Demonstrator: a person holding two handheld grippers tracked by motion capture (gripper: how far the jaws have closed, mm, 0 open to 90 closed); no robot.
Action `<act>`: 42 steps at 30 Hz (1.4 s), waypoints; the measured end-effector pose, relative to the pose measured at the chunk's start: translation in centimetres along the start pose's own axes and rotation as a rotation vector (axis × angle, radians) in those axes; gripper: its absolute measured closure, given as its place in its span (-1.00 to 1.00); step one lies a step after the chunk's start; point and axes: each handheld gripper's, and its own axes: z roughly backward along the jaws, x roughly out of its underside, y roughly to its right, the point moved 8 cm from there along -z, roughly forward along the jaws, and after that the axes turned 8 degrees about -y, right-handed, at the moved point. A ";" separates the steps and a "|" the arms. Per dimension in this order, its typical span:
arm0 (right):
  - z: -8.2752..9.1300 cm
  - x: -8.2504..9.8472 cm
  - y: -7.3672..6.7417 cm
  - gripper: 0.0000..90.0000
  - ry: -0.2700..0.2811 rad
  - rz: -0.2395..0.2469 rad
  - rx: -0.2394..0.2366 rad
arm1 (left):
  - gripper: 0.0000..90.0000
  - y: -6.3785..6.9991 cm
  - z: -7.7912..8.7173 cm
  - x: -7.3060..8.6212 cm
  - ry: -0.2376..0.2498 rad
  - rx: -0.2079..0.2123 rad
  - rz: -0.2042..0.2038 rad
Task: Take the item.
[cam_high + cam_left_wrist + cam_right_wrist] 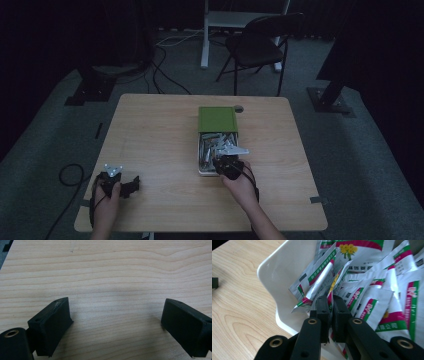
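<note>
- Right gripper (330, 308) reached into white tray (279, 272), fingers (322, 307) pinched shut on a packet (329, 296) edge.
- Left gripper (115, 322) rested on table (105, 270), fingers wide apart, empty.

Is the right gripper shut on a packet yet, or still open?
Shut on one. The right gripper has its jaws pressed together on a silver sachet's edge, inside the white tray.

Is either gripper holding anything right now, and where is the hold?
The right gripper is shut on one silver sachet in the white tray, pinching its lower edge. The left gripper is open over bare table, holding nothing.
</note>
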 end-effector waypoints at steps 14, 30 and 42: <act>2.4 -1.3 0.9 0.92 0.052 -0.011 -0.006 | -0.79 0.0 0.0 0.0 0.002 0.000 0.000; 5.6 -3.3 1.4 0.93 0.132 -0.019 -0.042 | -0.79 0.0 0.0 0.0 0.003 0.000 0.000; 8.8 -4.8 3.1 0.93 0.205 -0.050 -0.038 | -0.79 0.0 0.0 0.0 0.002 0.001 0.002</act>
